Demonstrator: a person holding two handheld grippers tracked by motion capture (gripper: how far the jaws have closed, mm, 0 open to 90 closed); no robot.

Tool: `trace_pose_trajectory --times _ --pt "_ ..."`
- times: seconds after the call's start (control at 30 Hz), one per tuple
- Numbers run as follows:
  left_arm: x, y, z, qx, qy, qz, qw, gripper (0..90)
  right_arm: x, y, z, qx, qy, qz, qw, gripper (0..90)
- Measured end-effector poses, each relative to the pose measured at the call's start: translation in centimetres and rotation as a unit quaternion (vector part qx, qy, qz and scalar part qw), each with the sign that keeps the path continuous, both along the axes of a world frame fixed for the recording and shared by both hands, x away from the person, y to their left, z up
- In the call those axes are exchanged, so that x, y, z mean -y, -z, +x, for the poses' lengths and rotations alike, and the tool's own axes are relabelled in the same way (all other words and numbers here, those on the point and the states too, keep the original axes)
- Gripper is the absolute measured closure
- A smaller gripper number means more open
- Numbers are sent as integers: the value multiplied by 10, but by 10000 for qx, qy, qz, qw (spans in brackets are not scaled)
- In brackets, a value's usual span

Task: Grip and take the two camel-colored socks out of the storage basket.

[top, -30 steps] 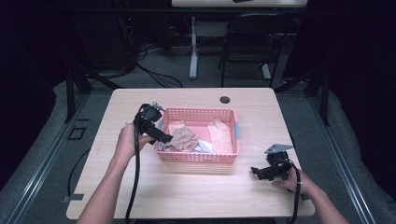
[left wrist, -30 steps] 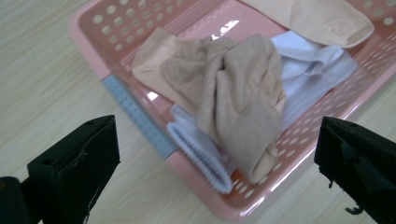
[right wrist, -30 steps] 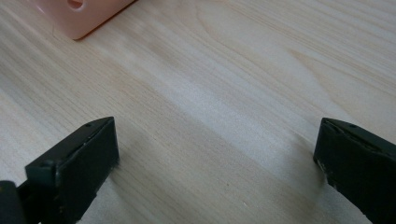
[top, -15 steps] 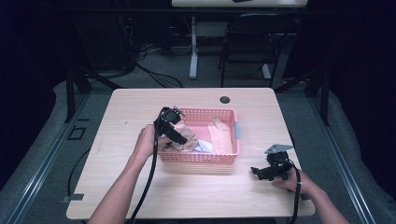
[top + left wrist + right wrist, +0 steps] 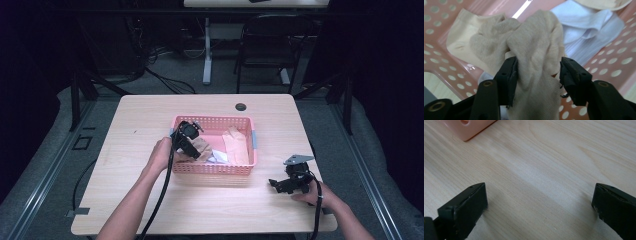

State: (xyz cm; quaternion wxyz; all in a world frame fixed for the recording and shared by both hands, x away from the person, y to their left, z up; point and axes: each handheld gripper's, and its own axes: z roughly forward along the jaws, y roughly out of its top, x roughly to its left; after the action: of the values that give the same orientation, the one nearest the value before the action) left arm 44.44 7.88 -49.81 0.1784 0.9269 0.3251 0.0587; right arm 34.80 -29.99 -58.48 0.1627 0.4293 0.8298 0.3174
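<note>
On the wooden table, we see the left gripper half open around a beige cloth in the pink basket; the right gripper rests wide open, empty, near the table's right edge.

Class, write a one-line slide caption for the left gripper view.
Left hand-held gripper straddles a beige sock in the pink basket.

You've got a black chair behind the table, cables across the grey floor, a dark grommet near the far edge.
</note>
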Motion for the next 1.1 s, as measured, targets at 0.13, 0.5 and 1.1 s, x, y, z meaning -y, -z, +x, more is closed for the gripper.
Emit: trace_pose_trajectory --times 0.13,0.5,1.1 --pt "2 4 2 -40 -29 79 10000 478 0 0 0 0 -6 -3 10000 0" --pt "4 11 7 -211 -117 357 9991 585 0 0 0 -3 -20 -2 10000 0" --pt "-10 -12 1 24 -191 -35 9998 762 0 0 0 -4 -16 -2 10000 0"
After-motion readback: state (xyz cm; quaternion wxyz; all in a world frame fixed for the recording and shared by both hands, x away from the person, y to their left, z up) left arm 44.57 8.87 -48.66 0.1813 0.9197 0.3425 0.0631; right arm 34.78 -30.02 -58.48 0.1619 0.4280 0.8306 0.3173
